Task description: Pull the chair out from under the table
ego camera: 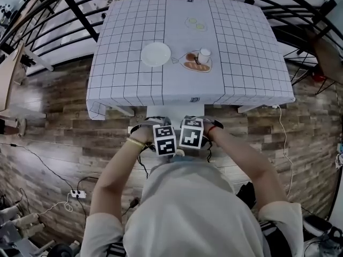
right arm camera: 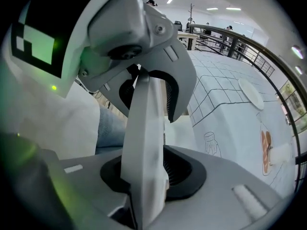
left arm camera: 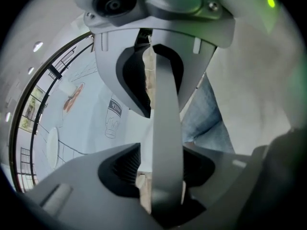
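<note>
A white chair (ego camera: 174,111) stands tucked under the near edge of the table (ego camera: 128,84), which has a checked cloth. Both grippers point steeply down at the top rail of its backrest, side by side, just in front of my body. The rail (left arm camera: 165,128) runs between the jaws of my left gripper (left arm camera: 163,176), with a small gap still showing at one pad. My right gripper (right arm camera: 144,171) has its pads against the same rail (right arm camera: 144,128). The marker cubes (ego camera: 165,139) hide the jaws in the head view.
On the table are a white plate (ego camera: 156,53), a plate with bread (ego camera: 196,64) and a cup (ego camera: 204,55). Black metal railings (ego camera: 80,17) curve round the far side. A power strip (ego camera: 77,194) and cables lie on the wooden floor at the left.
</note>
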{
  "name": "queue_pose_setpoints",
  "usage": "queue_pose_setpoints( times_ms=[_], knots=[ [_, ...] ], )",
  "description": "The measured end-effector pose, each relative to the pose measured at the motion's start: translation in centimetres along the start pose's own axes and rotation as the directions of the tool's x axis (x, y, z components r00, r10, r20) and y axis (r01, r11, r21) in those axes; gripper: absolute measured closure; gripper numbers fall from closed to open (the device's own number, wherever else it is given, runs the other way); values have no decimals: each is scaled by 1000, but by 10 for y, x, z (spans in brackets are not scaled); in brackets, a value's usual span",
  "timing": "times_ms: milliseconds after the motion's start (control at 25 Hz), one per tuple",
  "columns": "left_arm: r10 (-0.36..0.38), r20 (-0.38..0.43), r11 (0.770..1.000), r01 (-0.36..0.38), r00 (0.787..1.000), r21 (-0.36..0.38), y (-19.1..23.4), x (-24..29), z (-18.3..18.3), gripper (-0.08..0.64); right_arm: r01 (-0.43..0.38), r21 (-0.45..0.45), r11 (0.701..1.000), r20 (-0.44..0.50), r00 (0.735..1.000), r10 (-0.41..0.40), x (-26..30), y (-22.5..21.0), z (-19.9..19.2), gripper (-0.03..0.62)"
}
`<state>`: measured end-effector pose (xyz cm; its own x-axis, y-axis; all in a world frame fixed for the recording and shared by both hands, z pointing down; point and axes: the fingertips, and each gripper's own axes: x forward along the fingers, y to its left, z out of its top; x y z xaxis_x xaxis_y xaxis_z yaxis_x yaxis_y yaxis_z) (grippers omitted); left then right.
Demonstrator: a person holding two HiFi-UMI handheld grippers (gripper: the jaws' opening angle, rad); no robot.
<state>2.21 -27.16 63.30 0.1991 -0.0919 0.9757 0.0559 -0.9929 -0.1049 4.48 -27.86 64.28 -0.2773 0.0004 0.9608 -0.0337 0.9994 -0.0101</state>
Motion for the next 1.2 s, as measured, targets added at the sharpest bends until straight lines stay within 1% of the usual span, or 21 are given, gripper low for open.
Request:
queue_pose_setpoints(
  times_ms=[40,80,160,200,280,480,640,1000,1200],
  knots=[
    [-3,0,1000,3,1000,5,0,0,0,351,9,-5,1000,-4,1000,-9,7,-3,-3,471],
    [-5,-1,1000,5,1000,12,-1,0,0,358,2,-2,1000,-5,1000,-2,7,-2,-3,476],
    [-5,-4,999,5,1000,32,-2,0,-1,383,-47,15,999,-1,999,47,-9,8,5,500],
    [-5,-6,999,5,1000,42,-2,0,-1,398,-66,21,998,1,998,66,-16,12,8,500],
    [-10,-10,999,10,1000,51,-4,1,-1,412,-73,27,997,3,997,73,-19,14,9,502],
    [-30,-22,996,31,999,79,-7,2,-2,447,-52,72,996,32,998,49,-18,13,8,503],
    [-47,-16,997,48,999,63,-7,1,-1,462,-27,54,998,29,999,25,-18,12,8,509],
    [-53,-12,998,53,999,44,-6,1,0,469,16,10,1000,18,1000,-16,-19,12,8,514],
    [-52,-13,998,53,999,40,-6,0,0,475,47,4,999,33,998,-47,-19,12,8,517]
  ],
)
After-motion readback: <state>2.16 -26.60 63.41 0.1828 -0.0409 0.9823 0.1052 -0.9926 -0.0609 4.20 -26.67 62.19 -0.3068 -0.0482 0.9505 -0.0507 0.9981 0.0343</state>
